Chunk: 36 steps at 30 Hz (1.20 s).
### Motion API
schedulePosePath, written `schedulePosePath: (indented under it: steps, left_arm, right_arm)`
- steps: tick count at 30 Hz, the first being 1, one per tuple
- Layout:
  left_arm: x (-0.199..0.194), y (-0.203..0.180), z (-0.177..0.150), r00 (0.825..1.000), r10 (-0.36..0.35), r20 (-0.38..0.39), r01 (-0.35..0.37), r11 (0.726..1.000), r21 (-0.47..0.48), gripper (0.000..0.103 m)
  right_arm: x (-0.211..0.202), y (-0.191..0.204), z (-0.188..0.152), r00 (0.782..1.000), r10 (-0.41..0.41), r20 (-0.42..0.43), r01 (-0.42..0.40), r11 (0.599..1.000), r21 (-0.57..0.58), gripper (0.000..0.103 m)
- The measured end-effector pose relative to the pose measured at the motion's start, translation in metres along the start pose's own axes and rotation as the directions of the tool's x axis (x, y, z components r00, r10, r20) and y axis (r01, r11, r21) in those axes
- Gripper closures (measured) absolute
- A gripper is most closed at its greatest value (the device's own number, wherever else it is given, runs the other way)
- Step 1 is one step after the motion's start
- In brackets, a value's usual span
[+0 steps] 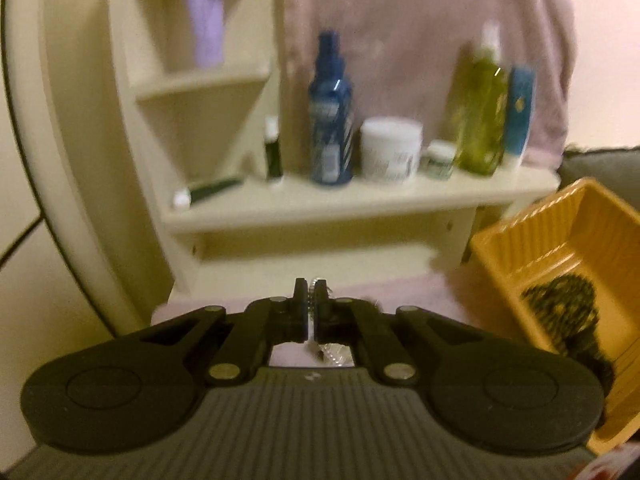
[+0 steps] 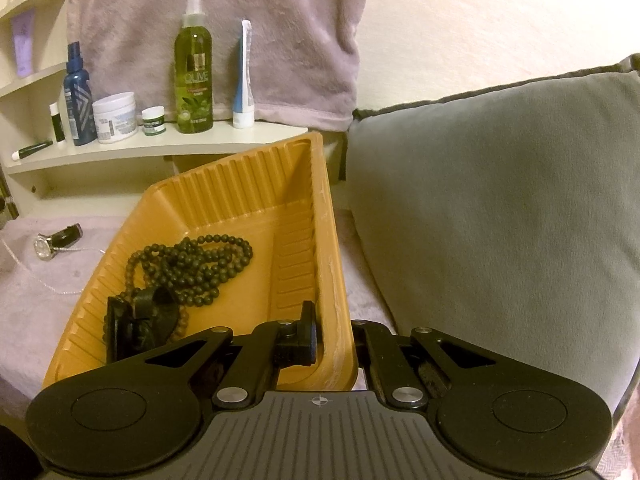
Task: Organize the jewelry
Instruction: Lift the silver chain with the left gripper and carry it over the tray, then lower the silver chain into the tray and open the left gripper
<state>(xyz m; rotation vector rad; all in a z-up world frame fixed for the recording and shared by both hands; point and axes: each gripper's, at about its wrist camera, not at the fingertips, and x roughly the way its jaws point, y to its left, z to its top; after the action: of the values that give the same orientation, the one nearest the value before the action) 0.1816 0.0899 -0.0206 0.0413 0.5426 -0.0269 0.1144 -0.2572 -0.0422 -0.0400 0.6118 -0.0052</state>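
My left gripper (image 1: pixel 311 292) is shut on a thin silvery chain (image 1: pixel 334 350) that hangs below its closed fingers, above the pink cloth. My right gripper (image 2: pixel 334 320) is shut on the right rim of the orange tray (image 2: pixel 334 264), which is tilted. Its left finger (image 2: pixel 307 320) is inside the tray; the right finger is hidden behind the wall. A dark beaded necklace (image 2: pixel 196 264) lies in the tray, also in the left wrist view (image 1: pixel 560 300), where the tray (image 1: pixel 520 236) sits at the right. A wristwatch (image 2: pixel 52 242) and a thin silver chain (image 2: pixel 60 290) lie on the cloth left of the tray.
A cream shelf (image 2: pixel 160 148) behind holds a blue spray bottle (image 1: pixel 330 112), white jar (image 1: pixel 391 148), green olive bottle (image 2: pixel 194 68) and tubes. A pink towel (image 2: pixel 240 32) hangs behind. A grey cushion (image 2: pixel 500 208) stands to the tray's right.
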Motion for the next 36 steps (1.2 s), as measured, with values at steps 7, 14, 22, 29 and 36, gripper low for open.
schedulePosePath:
  steps: [7, 14, 22, 29, 36]
  left_arm:
    - [-0.017, -0.014, 0.033, 0.995, -0.066, 0.071, 0.064, 0.997, 0.035, 0.101]
    - [-0.034, -0.037, 0.059, 0.979, -0.157, 0.128, 0.148, 0.986, 0.08, 0.101]
    - [-0.048, -0.071, 0.09, 0.948, -0.265, 0.178, 0.242, 0.96, 0.141, 0.101]
    - [-0.066, -0.102, 0.12, 0.901, -0.368, 0.229, 0.334, 0.926, 0.175, 0.101]
    - [-0.054, -0.14, 0.115, 0.865, -0.475, 0.162, 0.446, 0.875, 0.186, 0.101]
  right_arm:
    - [-0.002, 0.001, 0.001, 1.0, 0.005, 0.008, -0.005, 1.0, 0.001, 0.098]
    - [-0.004, 0.002, 0.001, 1.0, 0.008, 0.012, -0.008, 1.0, 0.002, 0.098]
    - [-0.006, 0.003, 0.003, 1.0, 0.014, 0.019, -0.014, 1.0, 0.002, 0.098]
    - [-0.007, 0.004, 0.004, 0.999, 0.019, 0.027, -0.019, 1.0, 0.003, 0.098]
    - [-0.007, 0.003, 0.004, 0.999, 0.023, 0.026, -0.023, 1.0, 0.008, 0.098]
